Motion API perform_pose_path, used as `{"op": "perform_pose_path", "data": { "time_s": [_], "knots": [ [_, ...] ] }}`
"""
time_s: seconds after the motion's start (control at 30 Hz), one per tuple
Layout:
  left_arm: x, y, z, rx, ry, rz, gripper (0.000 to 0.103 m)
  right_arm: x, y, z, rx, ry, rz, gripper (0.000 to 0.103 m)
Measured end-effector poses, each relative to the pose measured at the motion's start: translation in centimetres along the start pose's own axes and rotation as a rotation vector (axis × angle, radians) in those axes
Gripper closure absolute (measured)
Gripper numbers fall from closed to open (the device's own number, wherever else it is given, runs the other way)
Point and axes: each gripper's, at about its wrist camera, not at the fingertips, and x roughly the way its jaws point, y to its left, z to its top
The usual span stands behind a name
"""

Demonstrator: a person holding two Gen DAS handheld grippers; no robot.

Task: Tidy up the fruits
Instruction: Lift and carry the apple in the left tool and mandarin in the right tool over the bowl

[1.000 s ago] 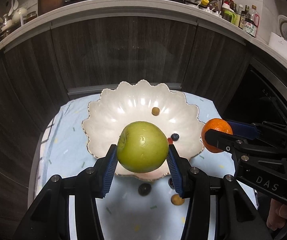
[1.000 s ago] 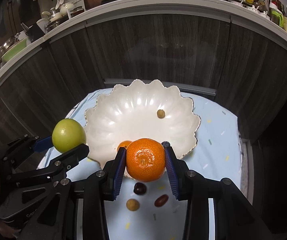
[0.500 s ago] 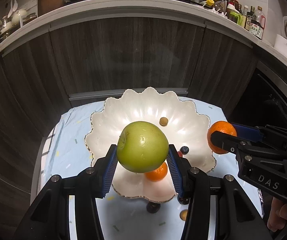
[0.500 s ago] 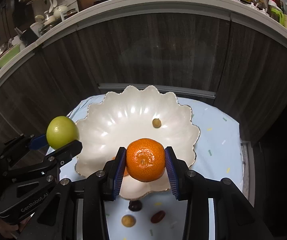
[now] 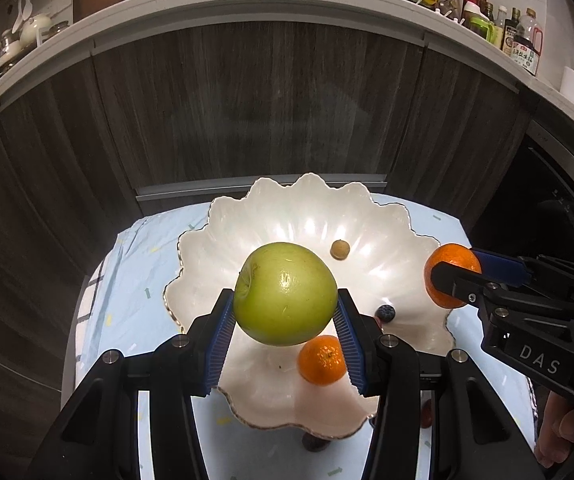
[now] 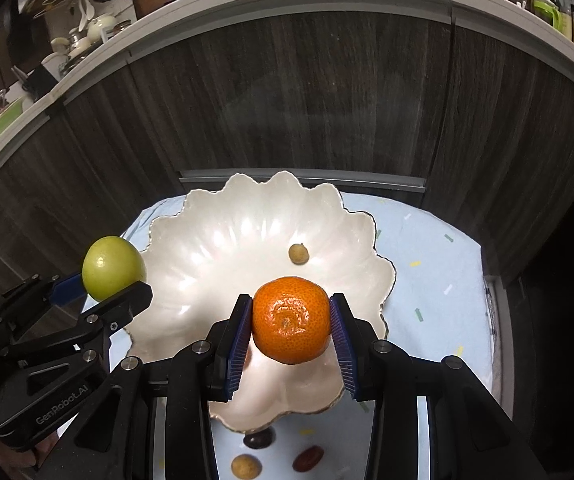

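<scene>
A green apple (image 5: 285, 280) hangs over the near half of the white scalloped bowl (image 5: 287, 208), with my left gripper (image 5: 284, 300) shut on it. My right gripper (image 6: 290, 304) is shut on an orange mandarin (image 6: 291, 328), also above the bowl (image 6: 215, 240), nearer its right side. In the bowl lie a second mandarin (image 5: 322, 359), a blueberry (image 5: 385, 312) and a small tan longan (image 5: 340, 249). The right wrist view shows the apple (image 6: 113, 268) at the bowl's left rim. The left wrist view shows the held mandarin (image 5: 453, 276) at the right rim.
The bowl sits on a small table with a light blue cloth (image 6: 435, 280). A dark grape (image 6: 259, 438), a red date (image 6: 308, 458) and a longan (image 6: 245, 466) lie on the cloth in front of the bowl. Dark wooden cabinet fronts (image 5: 267, 112) rise just behind the table.
Both grippers have moved forward and slightly down over the bowl, each keeping its fruit. The mandarin lying in the bowl has come into the left wrist view.
</scene>
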Motion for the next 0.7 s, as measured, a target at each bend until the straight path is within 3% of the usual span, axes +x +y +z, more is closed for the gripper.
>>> {"op": "perform_pose_path", "data": {
  "time_s": [0.7],
  "knots": [
    [3.9, 0.8, -0.3, -0.014, 0.059, 0.018, 0.054, 3.7, -0.7, 0.2, 0.026, 0.039, -0.044, 0.063]
  ]
}}
